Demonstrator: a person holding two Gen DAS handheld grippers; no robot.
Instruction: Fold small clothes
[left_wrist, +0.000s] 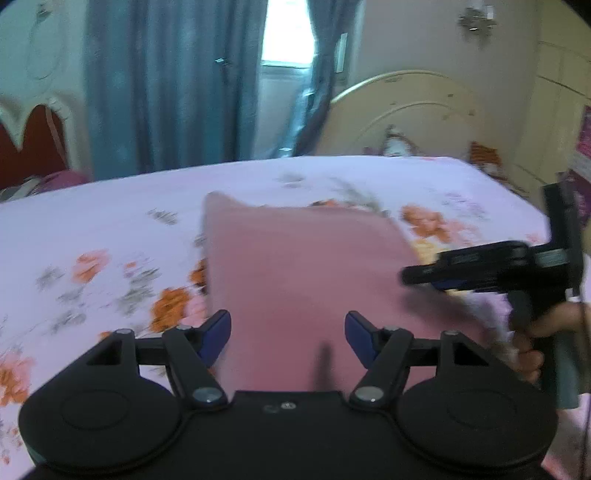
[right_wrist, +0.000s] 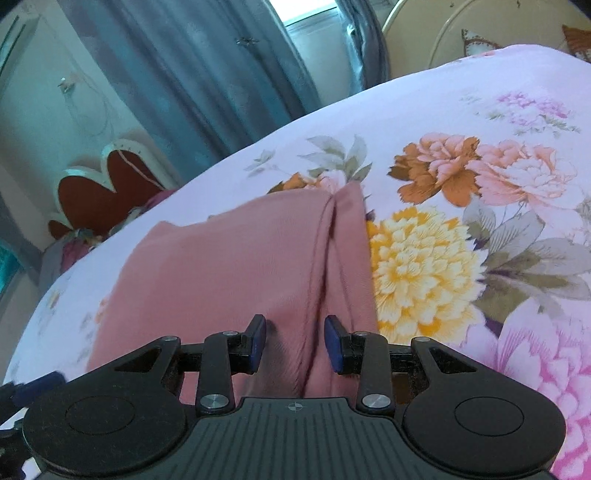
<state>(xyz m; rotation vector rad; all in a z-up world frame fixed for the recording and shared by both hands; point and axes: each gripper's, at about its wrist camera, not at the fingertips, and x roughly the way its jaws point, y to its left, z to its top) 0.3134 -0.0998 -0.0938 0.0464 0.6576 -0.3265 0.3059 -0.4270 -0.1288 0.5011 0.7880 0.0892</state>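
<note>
Bed, floral sheet, carried one pink garment. Garment lay flat near the middle of the bed, reaching toward the near edge, already narrowed to a long strip. In the right wrist view a lengthwise fold line ran along its right side, one layer lapped over another.

Left gripper: fingers spread wide over the near end of the garment, nothing between them, pads clear of the cloth as far as the blurred view allowed. Right gripper: fingers partly spread, straddling the fold line at the near end. Cloth sat between the pads, but a gap showed on each side, so no pinch was read. In the left wrist view the right gripper sat at the garment's right edge, held by a hand.

Judgement: lengthwise fold appeared done; step in hand was regrasping for the next fold. Next move would call for both grippers to pinch the near corners through all layers, then carry that end over toward the far end, keeping edges aligned.
</note>
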